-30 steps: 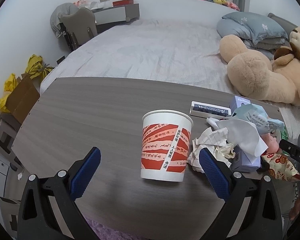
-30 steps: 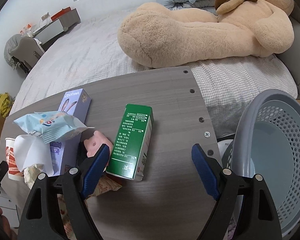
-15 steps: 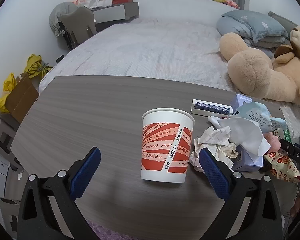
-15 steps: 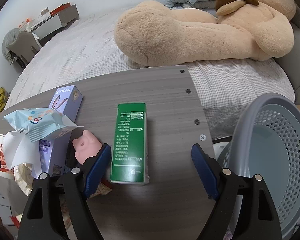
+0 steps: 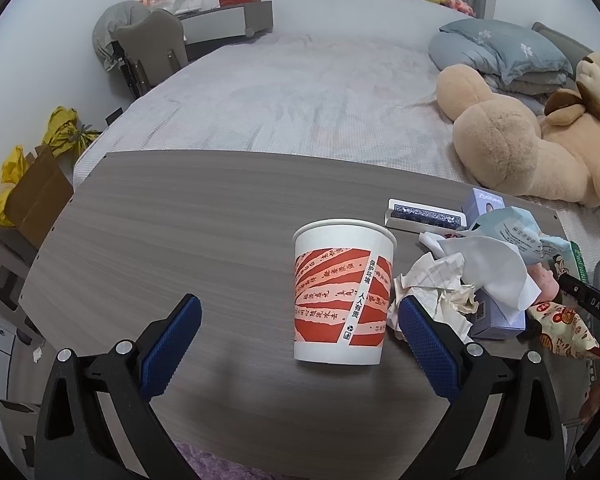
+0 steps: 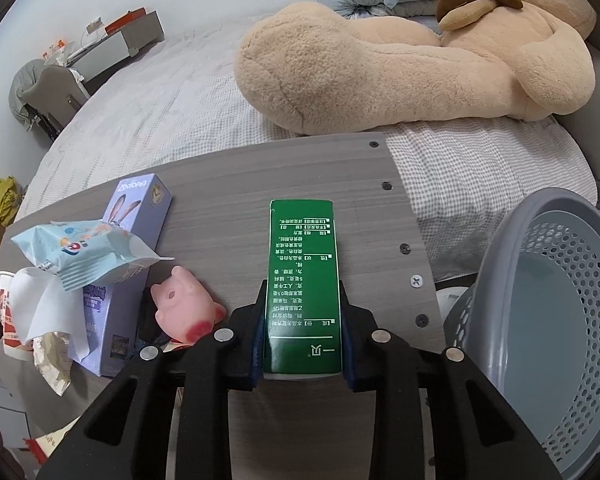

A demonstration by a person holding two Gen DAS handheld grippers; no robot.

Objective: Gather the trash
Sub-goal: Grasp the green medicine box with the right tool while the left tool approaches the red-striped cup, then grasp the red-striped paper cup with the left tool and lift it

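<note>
Right tool [image 6: 302, 344]: its jaws have just been closing and now clamp the near end of the green carton [image 6: 302, 280] from both long sides, the blue pads pressing on its flanks; a second ago the same jaws stood wide with the carton lying askew between them, so the carton now lies squared along the tool's axis. The carton rests flat on the counter [image 6: 220, 184], near its right end. Just left of it lie a pink pig toy [image 6: 182, 310], a lavender box [image 6: 138, 220] and a pale blue snack wrapper [image 6: 82, 254] resting across that box; to the right, off the counter's edge, stands the grey perforated basket [image 6: 556, 320], apparently empty. Left tool [image 5: 298, 344]: released, jaws wide, with the red-and-white paper cup [image 5: 342, 292] upright between them but untouched; crumpled paper [image 5: 432, 292] lies just beside the cup. Reading: the grip appears secured, so the first piece of trash seems ready to be lifted and carried to the basket; the cup and wrappers remain to be collected.
</note>
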